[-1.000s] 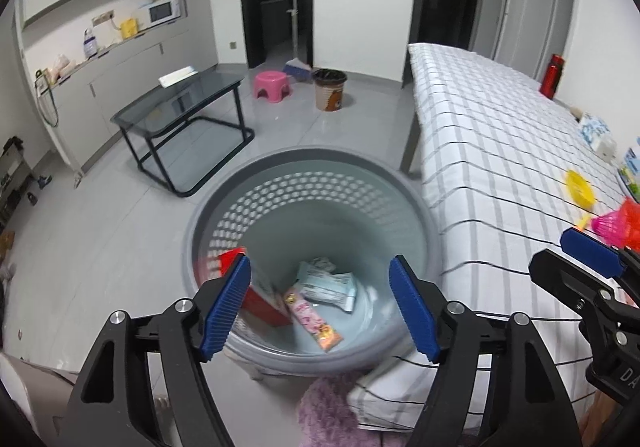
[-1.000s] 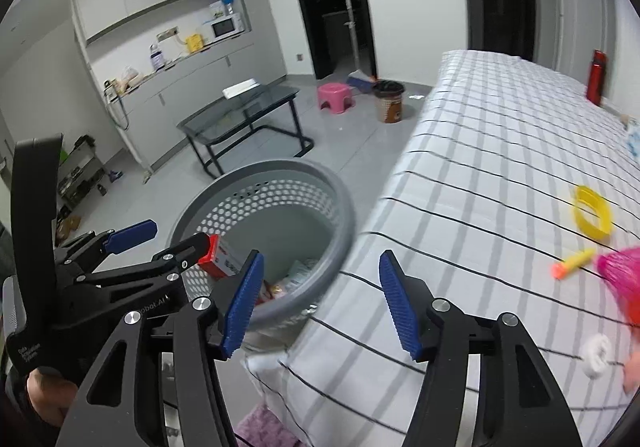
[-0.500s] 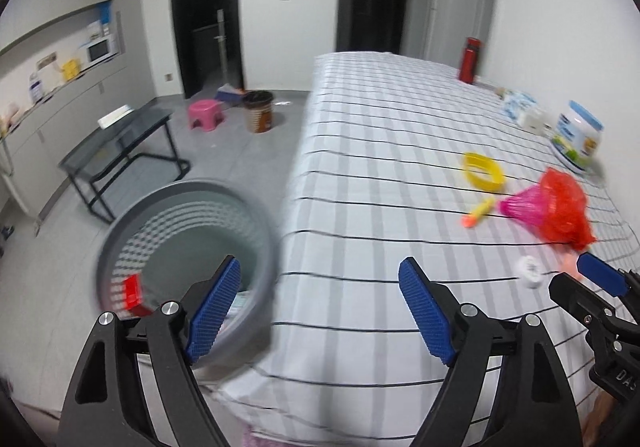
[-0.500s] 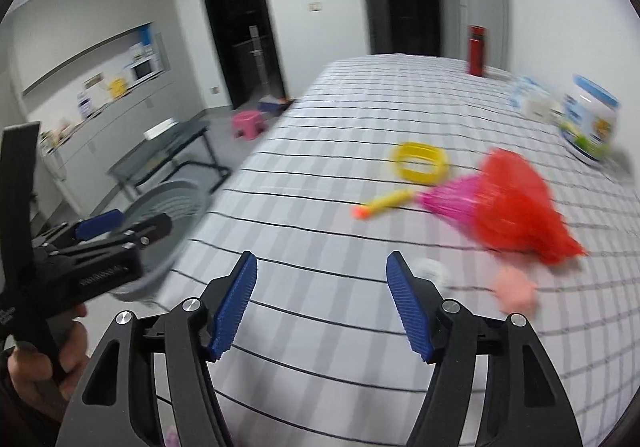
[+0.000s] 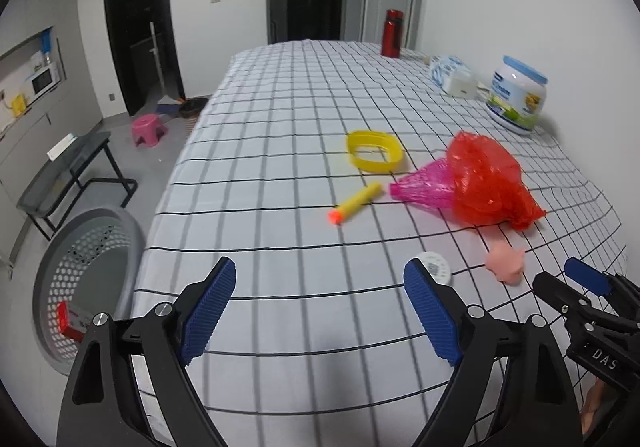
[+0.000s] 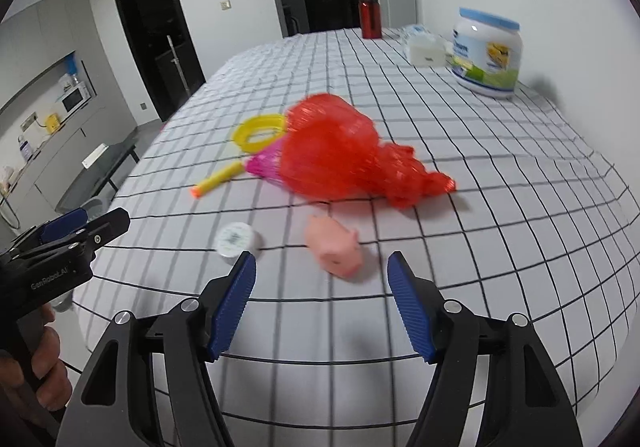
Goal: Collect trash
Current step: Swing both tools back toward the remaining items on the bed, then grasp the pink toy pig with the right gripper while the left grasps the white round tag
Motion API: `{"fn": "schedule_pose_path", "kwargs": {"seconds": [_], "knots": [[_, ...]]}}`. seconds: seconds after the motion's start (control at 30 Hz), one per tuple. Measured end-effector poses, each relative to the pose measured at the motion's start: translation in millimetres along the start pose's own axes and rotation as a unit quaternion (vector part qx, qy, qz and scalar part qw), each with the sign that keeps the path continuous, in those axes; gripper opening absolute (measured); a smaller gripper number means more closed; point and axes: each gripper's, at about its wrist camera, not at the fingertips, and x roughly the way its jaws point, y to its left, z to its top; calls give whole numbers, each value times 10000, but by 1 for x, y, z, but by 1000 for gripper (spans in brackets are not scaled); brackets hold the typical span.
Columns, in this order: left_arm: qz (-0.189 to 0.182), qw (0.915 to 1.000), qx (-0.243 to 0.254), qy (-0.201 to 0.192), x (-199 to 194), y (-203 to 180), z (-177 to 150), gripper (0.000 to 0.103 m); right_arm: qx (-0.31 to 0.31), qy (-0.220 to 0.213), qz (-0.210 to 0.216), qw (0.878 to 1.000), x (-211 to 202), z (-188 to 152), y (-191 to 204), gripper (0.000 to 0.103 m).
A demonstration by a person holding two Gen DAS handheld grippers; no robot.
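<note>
A bed [image 5: 304,95] under a white sheet with a black grid fills both views, its near edge hidden behind the gripper arms. Beside it on the floor stands a grey perforated basket [image 5: 56,271], cut off by the left gripper's arm; a red-and-white box [image 5: 70,321] shows inside, the rest of its contents out of sight. On the sheet a crumpled red plastic bag [image 5: 488,179] lies touching a pink mesh piece [image 5: 424,187], blurred in the right wrist view. Near them sit a yellow ring [image 5: 374,151], a yellow foam dart with an orange tip [image 5: 354,203], a pink pig-shaped toy [image 6: 334,247] and a small white round cap [image 6: 236,239], its print too small to read. The left gripper [image 5: 320,311] has its jaws apart and opening, with only sheet between them. The right gripper [image 6: 322,303] also stands wide with nothing clamped, the pig toy just beyond its tips.
</note>
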Motion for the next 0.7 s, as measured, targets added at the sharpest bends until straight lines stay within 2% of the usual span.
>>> {"fn": "schedule_pose_path", "kwargs": {"seconds": [0.2,0.63,0.7], "knots": [[21,9998,121,174,19,-19,1,84,52,207,7,9998,20,0,-10,66],[185,9990,127,395,41,-22,3,84,-148,634,8,9979,63,12,-4,65],[189,9989,131,405,41,-22,4,84,-173,638,20,9978,66,12,-3,62]]}}
